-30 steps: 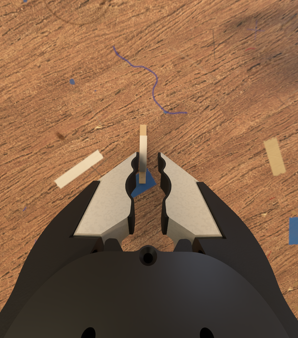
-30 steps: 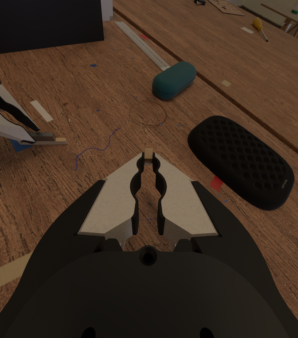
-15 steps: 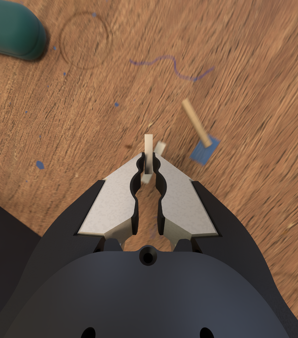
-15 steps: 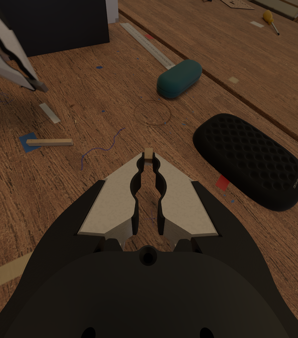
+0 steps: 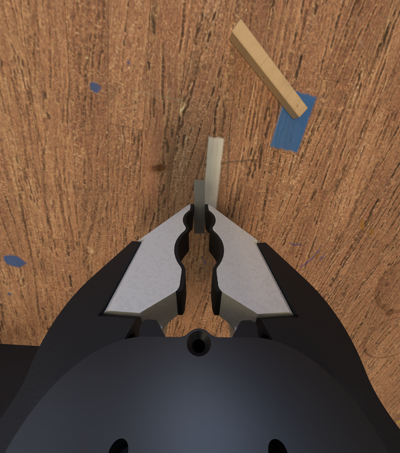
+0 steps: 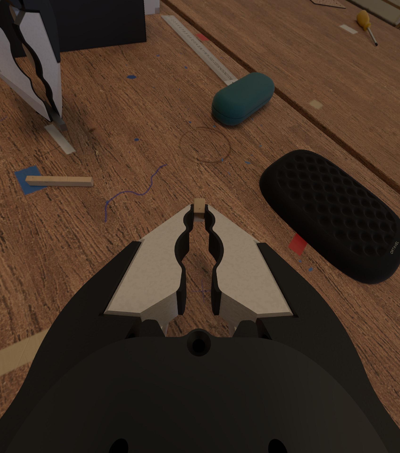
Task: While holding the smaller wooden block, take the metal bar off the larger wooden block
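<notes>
A grained brown wooden table filled both views. At centre frame the left gripper was clamped on a flat grey metal bar, above a pale tape strip. The larger wooden block, a long tan stick, lay at upper right, one end over blue tape. The right gripper pinched the smaller wooden block at its tips. A rounded teal case sat closed at upper right.

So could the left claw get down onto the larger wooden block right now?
Probably not yet: the left claw is shut on the metal bar, so it is occupied. The larger wooden block itself lies bare on the table, with nothing over it.
</notes>
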Motion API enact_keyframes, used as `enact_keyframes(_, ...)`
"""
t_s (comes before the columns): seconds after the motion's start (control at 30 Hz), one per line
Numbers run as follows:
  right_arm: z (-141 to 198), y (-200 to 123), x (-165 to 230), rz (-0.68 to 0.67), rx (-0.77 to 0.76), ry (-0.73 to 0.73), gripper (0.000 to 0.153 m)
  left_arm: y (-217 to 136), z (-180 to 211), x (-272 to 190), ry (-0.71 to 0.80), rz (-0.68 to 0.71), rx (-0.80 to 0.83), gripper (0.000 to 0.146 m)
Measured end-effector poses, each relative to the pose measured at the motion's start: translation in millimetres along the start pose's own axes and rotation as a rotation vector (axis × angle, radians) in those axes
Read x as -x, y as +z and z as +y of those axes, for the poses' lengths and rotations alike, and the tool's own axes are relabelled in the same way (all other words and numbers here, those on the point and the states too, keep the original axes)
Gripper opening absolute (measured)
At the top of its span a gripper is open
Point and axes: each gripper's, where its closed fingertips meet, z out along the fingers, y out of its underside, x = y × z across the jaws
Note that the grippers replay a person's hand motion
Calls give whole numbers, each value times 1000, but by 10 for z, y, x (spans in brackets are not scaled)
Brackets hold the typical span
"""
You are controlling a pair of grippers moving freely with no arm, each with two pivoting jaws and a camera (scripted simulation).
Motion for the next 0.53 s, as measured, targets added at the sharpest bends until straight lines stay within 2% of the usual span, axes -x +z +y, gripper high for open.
enact_keyframes(0.53,30,21,39,-11,19,-17,8,16,12,18,-15,0,27,8)
